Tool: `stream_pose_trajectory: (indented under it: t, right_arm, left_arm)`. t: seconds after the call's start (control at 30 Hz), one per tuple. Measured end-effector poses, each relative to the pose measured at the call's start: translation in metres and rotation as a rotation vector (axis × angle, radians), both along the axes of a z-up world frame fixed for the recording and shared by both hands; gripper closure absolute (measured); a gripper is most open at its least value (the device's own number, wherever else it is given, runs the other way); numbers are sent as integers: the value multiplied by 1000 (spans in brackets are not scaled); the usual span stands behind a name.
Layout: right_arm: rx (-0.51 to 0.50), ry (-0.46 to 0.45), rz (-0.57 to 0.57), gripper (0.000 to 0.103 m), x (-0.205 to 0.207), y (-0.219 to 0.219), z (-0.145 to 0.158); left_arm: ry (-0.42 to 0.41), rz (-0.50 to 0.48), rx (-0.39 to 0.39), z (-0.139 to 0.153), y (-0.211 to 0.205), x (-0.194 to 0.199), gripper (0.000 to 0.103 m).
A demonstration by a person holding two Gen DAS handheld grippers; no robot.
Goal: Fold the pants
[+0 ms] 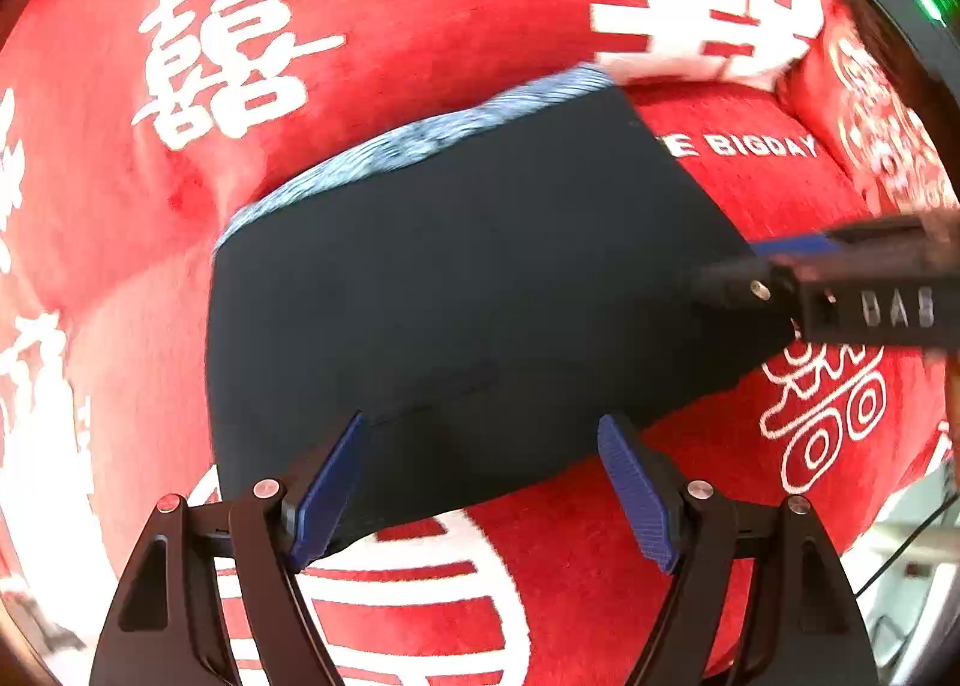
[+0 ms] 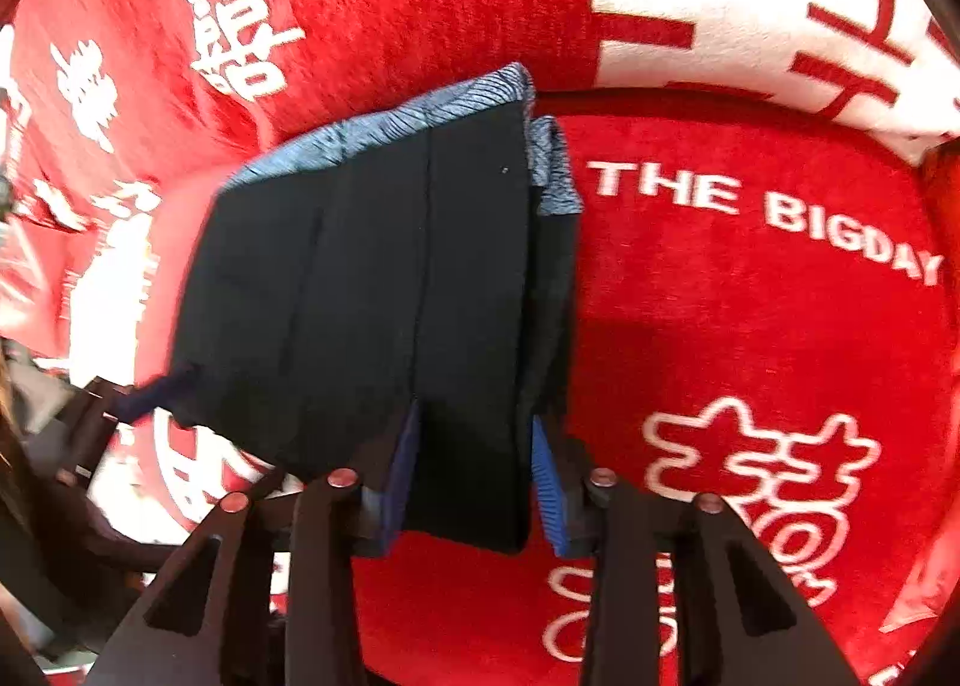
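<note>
The dark navy pants [image 1: 468, 290], folded into a compact stack with a blue patterned waistband along the far edge, lie on a red cloth [image 1: 420, 26]. My left gripper [image 1: 480, 482] is open, its blue pads spread over the near edge of the stack. My right gripper [image 2: 474, 476] has its jaws around the near right edge of the pants [image 2: 384, 290], the fabric between the blue pads, which are still apart. The right gripper also shows in the left wrist view [image 1: 774, 266], at the stack's right edge.
The red cloth with white characters and "THE BIGDAY" lettering [image 2: 768, 212] covers the whole surface. A red and white cushion [image 2: 750, 14] sits at the back right. The surface's edge and a cable [image 1: 900, 554] show at lower right.
</note>
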State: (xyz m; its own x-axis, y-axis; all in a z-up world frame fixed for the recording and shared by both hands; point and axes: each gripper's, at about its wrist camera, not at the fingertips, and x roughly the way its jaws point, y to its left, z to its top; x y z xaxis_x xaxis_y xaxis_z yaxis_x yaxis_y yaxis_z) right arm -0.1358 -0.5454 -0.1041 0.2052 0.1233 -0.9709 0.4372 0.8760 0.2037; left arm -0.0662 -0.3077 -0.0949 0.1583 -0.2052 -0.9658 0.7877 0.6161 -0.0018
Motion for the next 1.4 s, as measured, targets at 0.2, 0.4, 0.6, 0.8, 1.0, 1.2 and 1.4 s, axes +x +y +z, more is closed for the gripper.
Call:
stream_pose_trajectory:
  t: [0.2, 0.4, 0.6, 0.8, 1.0, 1.2, 1.4]
  right_arm:
    - [-137, 43, -33, 57, -10, 10, 13]
    - [-185, 3, -107, 57, -21, 10, 28]
    - [-121, -10, -80, 57, -13, 24, 21]
    - [-82, 27, -107, 56, -15, 21, -1]
    - [-47, 22, -129, 53, -21, 18, -1]
    - [-45, 28, -135, 50, -22, 16, -3]
    - [-79, 2, -139, 47, -21, 12, 4]
  left_arm:
    - [30, 86, 10, 0, 19, 18, 24]
    - [28, 129, 23, 0, 35, 30, 24]
    - [14, 160, 65, -7, 46, 41, 24]
    - [16, 183, 85, -13, 57, 53, 24]
    - [36, 224, 82, -16, 67, 70, 24]
    - [-13, 245, 78, -11, 63, 88, 24]
    - [-10, 307, 61, -14, 62, 116, 24]
